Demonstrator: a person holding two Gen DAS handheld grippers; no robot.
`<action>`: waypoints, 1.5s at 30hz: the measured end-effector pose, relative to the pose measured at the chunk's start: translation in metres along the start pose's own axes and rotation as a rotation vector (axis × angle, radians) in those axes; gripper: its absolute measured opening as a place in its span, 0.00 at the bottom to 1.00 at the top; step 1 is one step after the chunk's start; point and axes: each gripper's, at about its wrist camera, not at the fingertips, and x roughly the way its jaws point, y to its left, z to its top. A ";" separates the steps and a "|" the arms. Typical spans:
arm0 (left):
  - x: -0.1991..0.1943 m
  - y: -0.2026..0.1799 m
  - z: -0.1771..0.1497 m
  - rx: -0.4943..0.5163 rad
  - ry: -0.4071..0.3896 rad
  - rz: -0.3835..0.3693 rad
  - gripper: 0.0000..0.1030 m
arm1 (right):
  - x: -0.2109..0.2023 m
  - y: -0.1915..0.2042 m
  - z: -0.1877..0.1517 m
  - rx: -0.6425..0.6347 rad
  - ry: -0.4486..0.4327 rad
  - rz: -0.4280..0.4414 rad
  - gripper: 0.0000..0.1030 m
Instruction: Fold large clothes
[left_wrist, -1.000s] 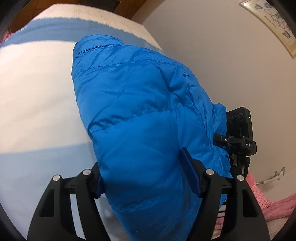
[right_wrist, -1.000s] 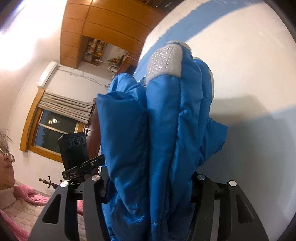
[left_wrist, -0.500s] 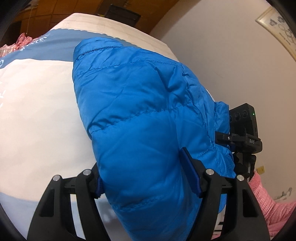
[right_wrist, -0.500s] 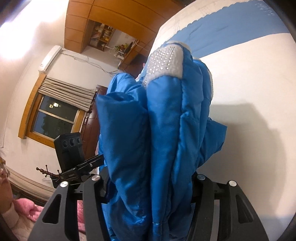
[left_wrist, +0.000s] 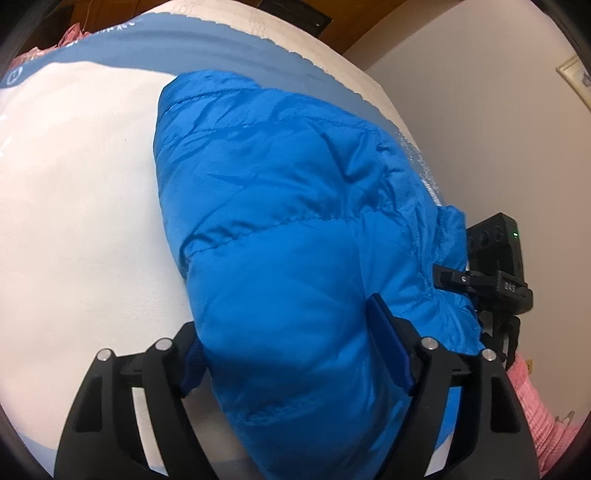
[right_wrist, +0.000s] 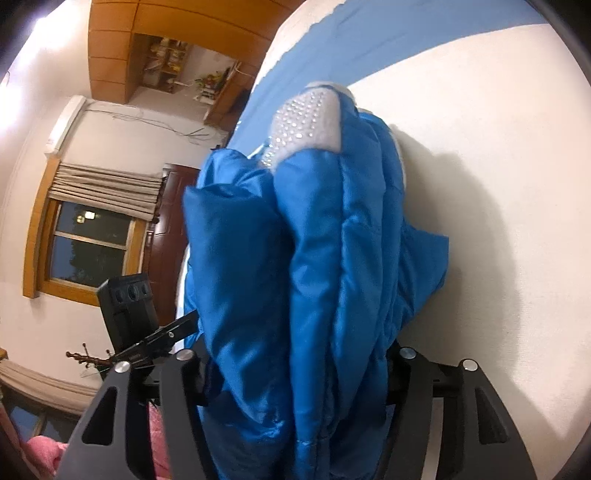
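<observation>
Gripping one bunched edge each, the left gripper (left_wrist: 291, 354) and the right gripper (right_wrist: 295, 373) hold the blue jacket (left_wrist: 295, 229) between them over the bed (left_wrist: 74, 184). Both sets of fingers are clamped on thick quilted layers, probably so the stacked folds stay together while the bundle is carried or laid down. The jacket's far end appears to touch the white sheet, though contact is hard to confirm. A grey studded patch (right_wrist: 306, 122) shows at its far tip. No container is in view; nothing holds the jacket but the two grippers.
</observation>
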 end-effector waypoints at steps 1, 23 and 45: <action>0.003 0.000 -0.001 -0.005 0.002 0.006 0.78 | 0.000 0.001 -0.002 0.000 -0.002 -0.006 0.61; -0.088 -0.025 -0.055 0.006 -0.039 0.222 0.81 | -0.072 0.118 -0.086 -0.236 -0.032 -0.399 0.73; -0.046 -0.019 -0.084 -0.018 0.008 0.310 0.87 | -0.047 0.054 -0.115 -0.085 -0.022 -0.523 0.77</action>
